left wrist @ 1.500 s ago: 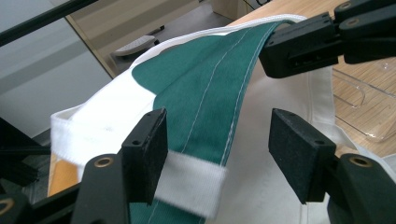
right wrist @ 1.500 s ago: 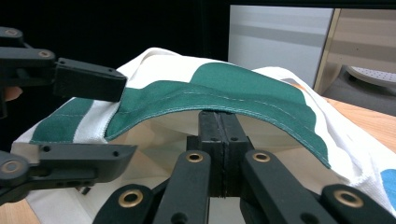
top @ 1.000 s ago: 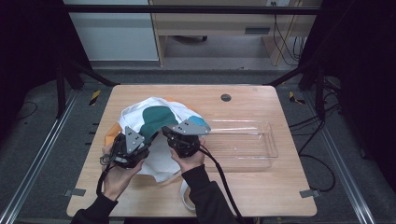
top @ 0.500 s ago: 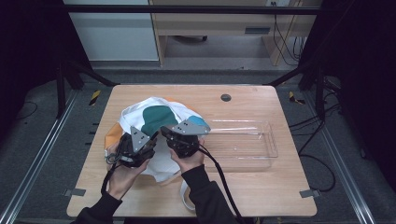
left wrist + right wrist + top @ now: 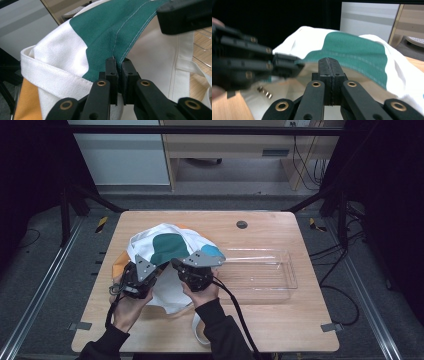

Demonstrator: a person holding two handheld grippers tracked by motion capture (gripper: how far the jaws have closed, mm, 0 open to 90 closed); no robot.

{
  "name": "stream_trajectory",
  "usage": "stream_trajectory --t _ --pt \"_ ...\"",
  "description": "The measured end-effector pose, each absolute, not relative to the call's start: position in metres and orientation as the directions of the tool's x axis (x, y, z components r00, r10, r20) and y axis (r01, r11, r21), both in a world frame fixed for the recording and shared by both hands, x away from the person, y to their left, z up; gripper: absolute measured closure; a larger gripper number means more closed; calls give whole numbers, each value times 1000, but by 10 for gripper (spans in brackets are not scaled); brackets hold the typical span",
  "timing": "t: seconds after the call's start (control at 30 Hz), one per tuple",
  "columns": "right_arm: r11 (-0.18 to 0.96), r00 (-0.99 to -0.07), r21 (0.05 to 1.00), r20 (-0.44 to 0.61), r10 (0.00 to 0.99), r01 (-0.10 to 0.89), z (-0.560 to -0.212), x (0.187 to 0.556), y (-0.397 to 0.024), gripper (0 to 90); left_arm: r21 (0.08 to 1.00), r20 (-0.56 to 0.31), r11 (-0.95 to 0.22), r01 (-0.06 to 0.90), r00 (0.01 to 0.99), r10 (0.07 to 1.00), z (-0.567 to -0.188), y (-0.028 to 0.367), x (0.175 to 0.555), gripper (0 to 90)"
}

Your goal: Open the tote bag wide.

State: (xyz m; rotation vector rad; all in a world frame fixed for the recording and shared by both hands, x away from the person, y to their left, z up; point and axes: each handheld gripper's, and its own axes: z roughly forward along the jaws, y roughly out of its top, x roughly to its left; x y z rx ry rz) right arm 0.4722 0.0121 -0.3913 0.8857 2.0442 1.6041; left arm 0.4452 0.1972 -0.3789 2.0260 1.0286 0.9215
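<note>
Work in hand: both grippers hold the mouth of a canvas tote bag [image 5: 167, 251], apparently to spread it open beside the clear plastic tray [image 5: 260, 275].
Bag: white canvas with green, orange and blue patches, heaped on the wooden table [image 5: 280, 330] just left of the tray; a white strap trails from it toward the person's edge of the table.
Left gripper [image 5: 119, 66]: jaws have just been closing and now pinch the stitched green hem [image 5: 117, 37] of the bag, with the fabric sandwiched between the pads.
Right gripper [image 5: 329, 65]: jaws pressed together, the bag's rim right at their tips; it seems to nip a thin edge of cloth, though the cloth inside the jaws is hard to make out. In the high view it sits touching the bag on the side nearer the tray [image 5: 196, 269].
Spacing: the two grippers are close together on the same rim, both on the near side of the bag from the tray.
Risk, slipping: the left grip bites only the seam's edge, so a sharp pull apart could drag the hem out of the pads.
Risk, double layer: if either grip has caught both walls of the bag, the mouth will stay shut when the hands part.
Risk, tray: a swing of the bag to the right could nudge the light tray across the table.
Risk, strap: the loose strap could snag a cable or forearm.
</note>
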Motion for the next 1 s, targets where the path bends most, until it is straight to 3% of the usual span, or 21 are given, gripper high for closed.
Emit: stream_trajectory --t 0.33,0.63,1.0 --pt "170 -701 934 108 705 315 -431 463 1 900 833 234 -413 367 443 866 -370 204 443 876" --pt "252 -677 866 127 725 432 -482 462 17 900 860 189 -367 354 447 874 -359 212 441 880" --pt "322 -684 829 97 723 458 -498 461 25 900 883 151 -323 341 446 882 -344 222 443 881"
